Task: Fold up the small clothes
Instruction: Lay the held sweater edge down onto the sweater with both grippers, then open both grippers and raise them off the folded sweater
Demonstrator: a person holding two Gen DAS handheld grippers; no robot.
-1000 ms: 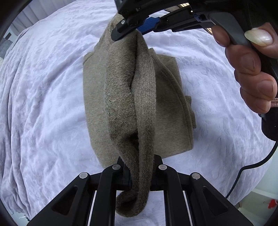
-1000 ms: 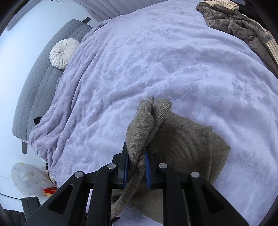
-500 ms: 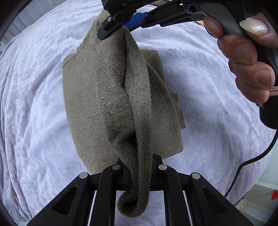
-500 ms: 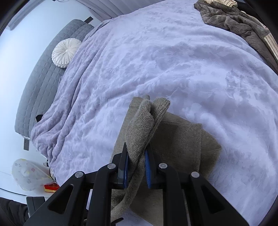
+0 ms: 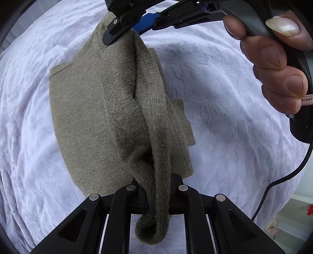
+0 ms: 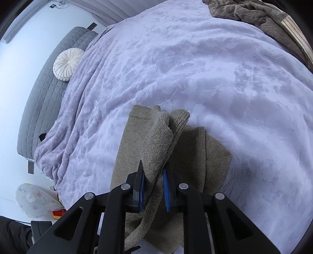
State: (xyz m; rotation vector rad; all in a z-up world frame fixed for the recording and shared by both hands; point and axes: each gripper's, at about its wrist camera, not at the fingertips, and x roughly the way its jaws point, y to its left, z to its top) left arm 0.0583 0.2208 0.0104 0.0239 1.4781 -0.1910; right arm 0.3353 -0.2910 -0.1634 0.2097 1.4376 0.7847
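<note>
Left wrist view shows the left gripper [image 5: 156, 187] clamped on a raised fold of the olive knit sweater [image 5: 82, 117], whose end curls down past its fingers. At the far end of that fold, the right gripper [image 5: 125, 33] pinches the same ridge, with the right hand [image 5: 273, 64] on its handle. The rest of the sweater lies flat on the pale lilac blanket [image 5: 225, 97].

Right wrist view shows the right gripper [image 6: 153, 187] with its blue pads [image 6: 166, 187] closed on the fold. A round white cushion [image 6: 67, 63] rests on the grey headboard [image 6: 39, 101]; brown clothes [image 6: 244, 13] lie well apart.
</note>
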